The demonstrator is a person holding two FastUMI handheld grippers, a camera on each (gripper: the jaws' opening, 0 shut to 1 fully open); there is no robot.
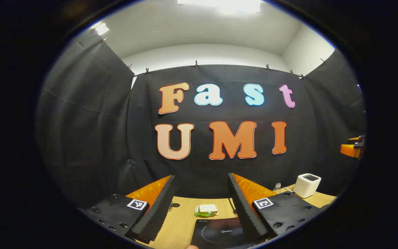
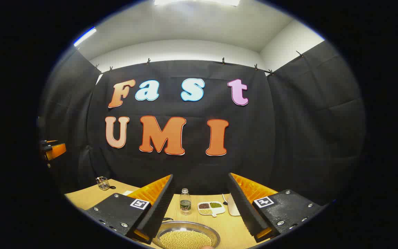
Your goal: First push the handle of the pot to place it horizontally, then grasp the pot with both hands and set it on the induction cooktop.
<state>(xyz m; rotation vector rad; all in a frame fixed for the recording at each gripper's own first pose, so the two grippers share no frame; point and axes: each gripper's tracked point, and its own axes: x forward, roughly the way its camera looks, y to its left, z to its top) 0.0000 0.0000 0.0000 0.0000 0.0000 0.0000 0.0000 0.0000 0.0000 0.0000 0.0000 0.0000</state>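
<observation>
A black induction cooktop [image 1: 219, 232] lies on the wooden table [image 1: 181, 221], low between my left gripper's fingers. My left gripper [image 1: 201, 176] is open, held above the table, with nothing between its pads. In the right gripper view a round metal pot [image 2: 185, 238] full of yellow beans sits at the bottom edge; its handle is out of sight. Above and just behind that pot, my right gripper [image 2: 200, 175] is open and holds nothing. Each gripper's orange body appears at the side edge of the other's view [image 1: 352, 148] [image 2: 53, 150].
A sandwich-like item in a wrapper [image 1: 206, 210] lies behind the cooktop. A white boxy appliance [image 1: 306, 185] stands at the right. Behind the pot stand a small bottle [image 2: 185, 200], a white divided dish of beans [image 2: 211, 208] and a white object [image 2: 233, 206]. A small glass holder [image 2: 103, 183] sits far left.
</observation>
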